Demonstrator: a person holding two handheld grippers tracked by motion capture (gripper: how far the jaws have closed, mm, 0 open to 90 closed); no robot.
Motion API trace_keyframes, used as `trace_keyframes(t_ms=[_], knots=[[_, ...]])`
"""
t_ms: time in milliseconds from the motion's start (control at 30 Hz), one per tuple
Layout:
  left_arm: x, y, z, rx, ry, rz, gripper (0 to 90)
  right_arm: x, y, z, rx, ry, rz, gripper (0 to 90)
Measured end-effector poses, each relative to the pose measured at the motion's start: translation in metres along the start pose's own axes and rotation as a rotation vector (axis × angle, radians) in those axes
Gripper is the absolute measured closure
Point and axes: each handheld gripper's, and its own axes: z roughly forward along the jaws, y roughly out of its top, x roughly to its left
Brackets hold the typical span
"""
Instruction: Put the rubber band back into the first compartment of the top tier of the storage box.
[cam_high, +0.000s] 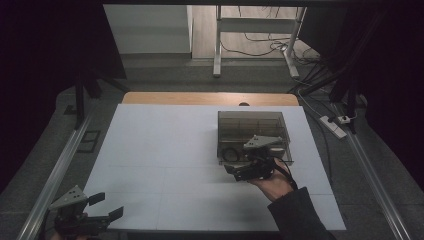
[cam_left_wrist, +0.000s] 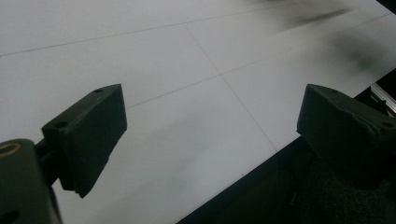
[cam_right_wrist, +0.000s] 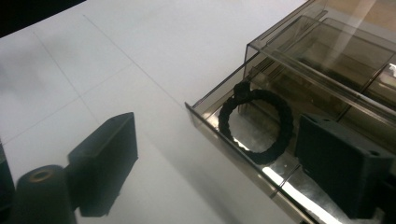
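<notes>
Right claw (cam_high: 239, 171) stands with jaws apart and empty at the near edge of the smoky box (cam_high: 252, 125), one jaw over the pulled-out drawer (cam_right_wrist: 243, 154), the other over bare bench (cam_high: 165, 150). The black hair tie (cam_right_wrist: 257, 126) lies flat in the drawer, just ahead of the claw and between its jaw lines, untouched. Judged step: tie deposited, release complete. Next move likely calls for withdrawing clear of the drawer wall, then pushing it shut. Left claw (cam_high: 102, 207) idles apart, empty, well away at the bench's near corner.
</notes>
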Motion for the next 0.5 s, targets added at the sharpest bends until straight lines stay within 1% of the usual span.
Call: trace_keyframes(t_ms=[200,433,500], knots=[[0.000,0.000,0.000,-0.002,-0.010,0.002,8.4,0.005,-0.005,-0.004,0.000,-0.022,-0.018,6.3],[0.000,0.000,0.000,-0.004,-0.017,0.010,7.6,0.006,-0.011,-0.008,-0.002,-0.012,-0.016,0.9],[0.000,0.000,-0.001,-0.007,-0.022,0.006,7.3,0.006,-0.015,-0.008,0.010,-0.008,-0.008,0.0]])
